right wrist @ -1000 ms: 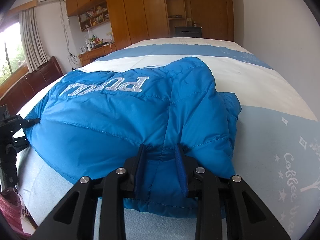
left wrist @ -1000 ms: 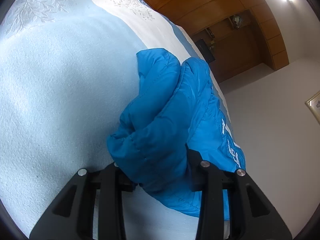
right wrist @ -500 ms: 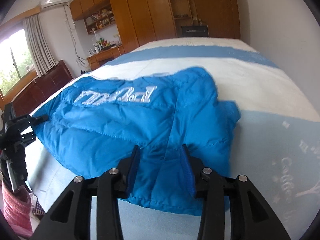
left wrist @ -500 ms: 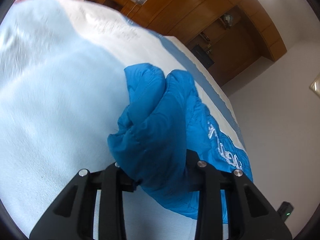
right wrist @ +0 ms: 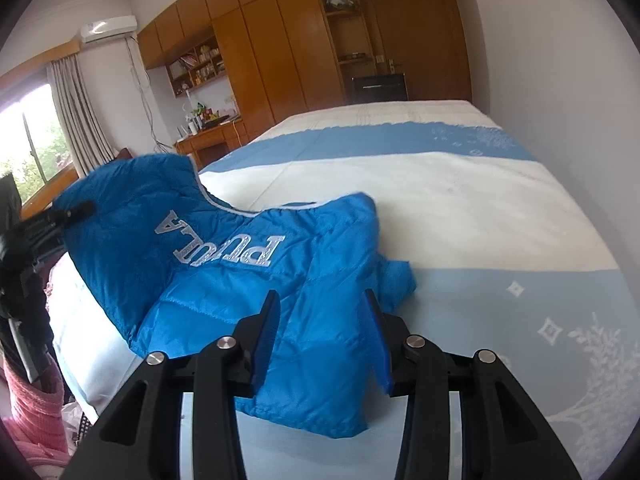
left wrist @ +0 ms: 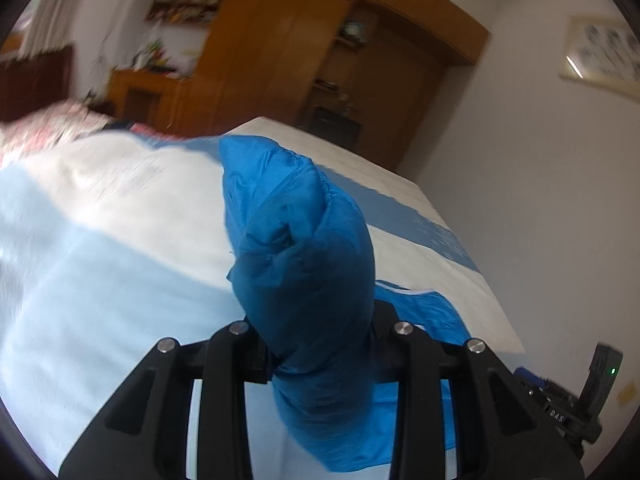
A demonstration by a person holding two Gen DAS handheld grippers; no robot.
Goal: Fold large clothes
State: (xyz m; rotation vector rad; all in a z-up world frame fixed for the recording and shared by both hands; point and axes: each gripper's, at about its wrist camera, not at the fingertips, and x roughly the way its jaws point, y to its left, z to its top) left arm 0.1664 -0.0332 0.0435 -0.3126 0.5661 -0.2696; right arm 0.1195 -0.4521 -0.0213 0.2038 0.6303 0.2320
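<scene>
Since 1 second ago your left gripper [left wrist: 316, 344] has lifted its bunched corner of the blue puffer jacket [right wrist: 248, 276] clear of the bed [right wrist: 460, 208], and your right gripper [right wrist: 320, 332] has let go, its 2 fingers now spread wide where they had pinched the hem.

On the left, your fingers clamp a thick wad of blue quilted fabric [left wrist: 304, 264] that stands up between them as a rounded peak. Behind that peak, the rest of the garment trails down and to the right onto the bedspread. This view is blurred by motion.

On the right, the 2 blue-padded fingers [right wrist: 266, 336] stand apart with the near hem of the jacket lying loose between them; whether the pads touch the cloth cannot be told. Beyond them the jacket slopes upward to the left, its silver lettering [right wrist: 224, 246] reading upside down, the raised corner pinched by the tip of the other gripper [right wrist: 74, 212] at the left edge of the frame. The lower right part of the jacket rests on the pale blue and white striped bedspread, near the bed's front edge. A wooden wardrobe [right wrist: 280, 48] fills the far wall, with a desk [right wrist: 208, 140] to its left.
</scene>
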